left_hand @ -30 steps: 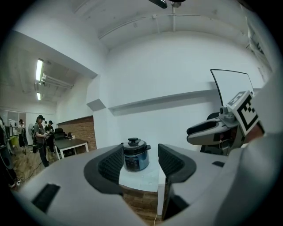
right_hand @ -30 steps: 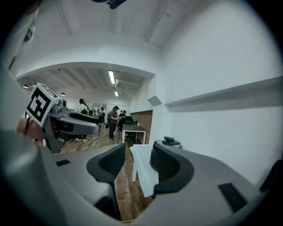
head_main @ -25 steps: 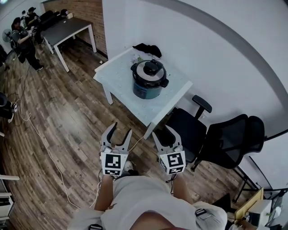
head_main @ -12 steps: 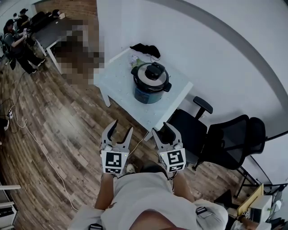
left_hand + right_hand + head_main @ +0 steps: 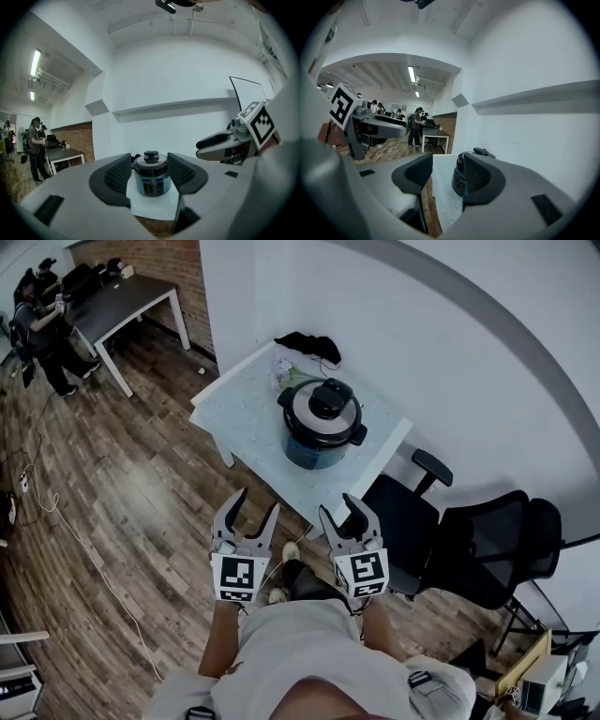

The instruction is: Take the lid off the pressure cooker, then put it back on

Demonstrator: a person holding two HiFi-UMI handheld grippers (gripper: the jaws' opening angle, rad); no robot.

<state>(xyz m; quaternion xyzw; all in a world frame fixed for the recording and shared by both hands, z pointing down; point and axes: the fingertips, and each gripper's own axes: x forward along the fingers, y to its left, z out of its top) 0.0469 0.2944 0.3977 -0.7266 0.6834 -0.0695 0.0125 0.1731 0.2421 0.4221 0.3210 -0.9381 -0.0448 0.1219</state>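
**Left tool [image 5: 256,505] and right tool [image 5: 338,507] gape wide, empty, well short of the counter [image 5: 242,413]; pressure cooker [image 5: 323,427] stands there, lid [image 5: 324,407] on.**

Risk: the cooker sits near the counter edge and may slide if the lid is twisted unbraced. Office chair [image 5: 401,514] crowds the right approach; a cable [image 5: 89,554] trails across the floor.

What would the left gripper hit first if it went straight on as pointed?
Likely the pressure cooker, centred between the open, empty jaws of the left gripper. The near edge of the white table could come first if the line runs lower; depth is unclear.
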